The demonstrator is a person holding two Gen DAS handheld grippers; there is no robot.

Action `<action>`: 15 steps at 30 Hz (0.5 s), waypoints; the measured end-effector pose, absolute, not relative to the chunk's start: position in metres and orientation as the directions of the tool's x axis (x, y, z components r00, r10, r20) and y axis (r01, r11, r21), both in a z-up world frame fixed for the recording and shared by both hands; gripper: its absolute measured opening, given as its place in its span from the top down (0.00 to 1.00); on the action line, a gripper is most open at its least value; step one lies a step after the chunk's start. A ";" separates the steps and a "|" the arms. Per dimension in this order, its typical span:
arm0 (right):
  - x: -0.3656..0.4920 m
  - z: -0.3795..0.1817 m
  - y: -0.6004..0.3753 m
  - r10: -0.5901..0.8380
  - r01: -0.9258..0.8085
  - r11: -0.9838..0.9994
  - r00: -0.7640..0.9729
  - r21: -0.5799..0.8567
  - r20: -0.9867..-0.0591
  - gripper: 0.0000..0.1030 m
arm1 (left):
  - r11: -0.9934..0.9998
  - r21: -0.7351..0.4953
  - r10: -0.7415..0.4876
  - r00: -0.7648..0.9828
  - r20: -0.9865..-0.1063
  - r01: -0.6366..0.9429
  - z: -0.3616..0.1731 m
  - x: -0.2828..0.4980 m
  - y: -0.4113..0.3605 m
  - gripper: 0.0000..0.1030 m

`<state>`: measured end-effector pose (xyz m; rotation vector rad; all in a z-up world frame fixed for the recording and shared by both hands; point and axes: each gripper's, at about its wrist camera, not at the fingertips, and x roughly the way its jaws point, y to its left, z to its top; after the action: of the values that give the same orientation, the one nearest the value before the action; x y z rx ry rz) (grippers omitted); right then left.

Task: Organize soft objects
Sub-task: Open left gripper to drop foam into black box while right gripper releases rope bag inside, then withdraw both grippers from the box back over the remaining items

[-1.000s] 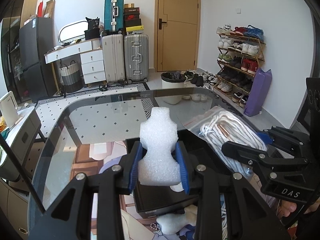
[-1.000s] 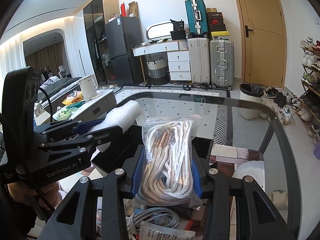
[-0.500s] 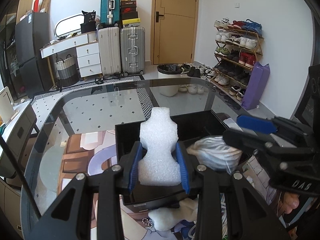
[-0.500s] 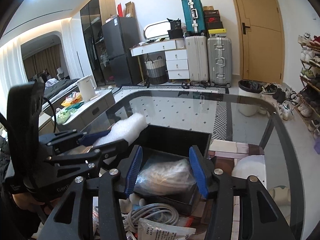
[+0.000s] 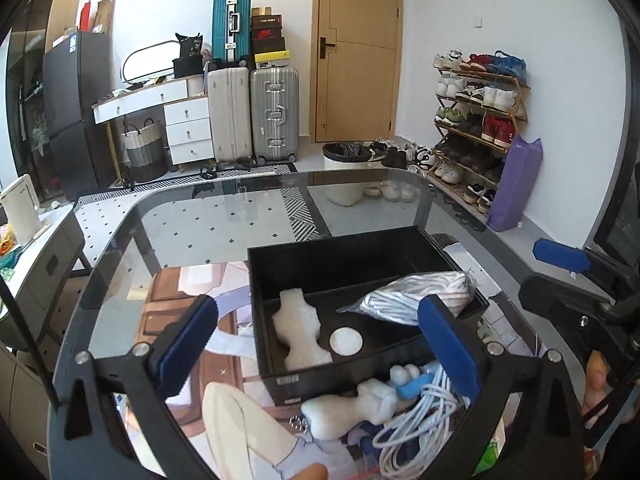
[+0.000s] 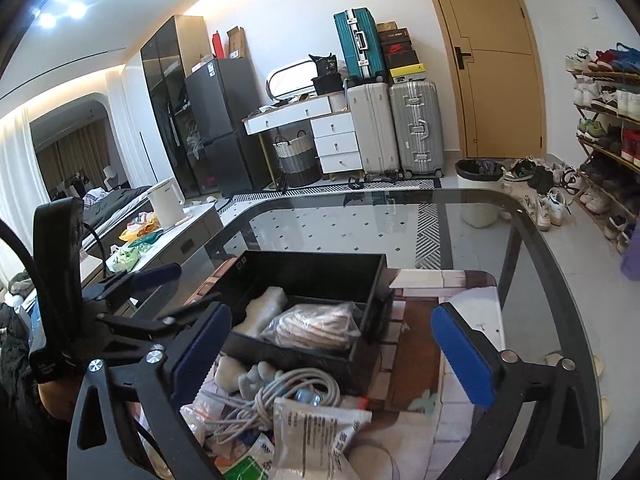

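A black box [image 5: 340, 246] stands on the glass table. Inside it lie a white foam piece [image 5: 298, 334], a bagged coil of rope [image 5: 412, 294] and a small white disc [image 5: 346, 340]. My left gripper [image 5: 318, 310] hovers over the box's near side, its jaws opening wide with nothing pressed between the blue pads. In the right wrist view the foam piece [image 6: 264, 308] and rope bag [image 6: 316, 326] rest in the box [image 6: 312, 258]. My right gripper [image 6: 332, 314] is back from the box, its jaws opening and gripping nothing. The left gripper [image 6: 176, 292] shows at the left.
In front of the box lie another white foam shape [image 5: 352, 408], a coiled white cable [image 6: 280, 400] and a printed packet [image 6: 316, 428]. The glass table [image 5: 224, 216] curves away beyond the box. Suitcases, a shoe rack and a bin stand on the floor behind.
The left gripper let go of the foam piece, which now lies in the box. The right gripper released the rope bag into the box, spread its jaws wide and drew back.
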<state>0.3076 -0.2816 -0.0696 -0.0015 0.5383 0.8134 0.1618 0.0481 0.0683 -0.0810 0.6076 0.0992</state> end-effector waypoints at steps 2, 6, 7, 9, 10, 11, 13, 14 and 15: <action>0.302 -0.071 -0.286 0.687 -0.692 0.695 0.559 0.195 -0.463 0.01 | 0.990 -0.065 0.068 0.815 -0.575 -0.128 0.068 0.155 0.051 0.00; 0.290 -0.074 -0.292 0.667 -0.689 0.708 0.579 0.156 -0.469 0.00 | 0.980 -0.123 0.056 0.816 -0.576 -0.154 0.068 0.139 0.062 0.00; 0.287 -0.074 -0.294 0.664 -0.688 0.710 0.582 0.150 -0.470 0.00 | 0.979 -0.126 0.059 0.817 -0.574 -0.159 0.069 0.136 0.063 0.00; 0.281 -0.072 -0.295 0.661 -0.687 0.712 0.588 0.143 -0.467 0.00 | 0.979 -0.125 0.065 0.823 -0.565 -0.164 0.070 0.125 0.066 0.00; 0.278 -0.071 -0.297 0.659 -0.685 0.715 0.593 0.140 -0.462 0.00 | 0.979 -0.124 0.067 0.825 -0.561 -0.164 0.072 0.121 0.066 0.00; 0.275 -0.070 -0.298 0.658 -0.685 0.716 0.595 0.138 -0.461 0.00 | 0.979 -0.123 0.070 0.828 -0.557 -0.165 0.073 0.116 0.067 0.00; 0.269 -0.067 -0.301 0.650 -0.680 0.722 0.604 0.127 -0.460 0.00 | 0.978 -0.121 0.076 0.830 -0.552 -0.171 0.075 0.109 0.067 0.00; 0.268 -0.066 -0.302 0.646 -0.678 0.725 0.608 0.120 -0.461 0.00 | 0.978 -0.119 0.079 0.833 -0.548 -0.171 0.075 0.104 0.067 0.00; 0.265 -0.065 -0.303 0.642 -0.677 0.727 0.612 0.114 -0.462 0.00 | 0.978 -0.117 0.083 0.835 -0.544 -0.173 0.076 0.101 0.068 0.00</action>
<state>0.2645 -0.3035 -0.0647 -0.0742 0.5025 0.7612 0.1008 0.0681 0.0759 -0.1647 0.5677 0.1360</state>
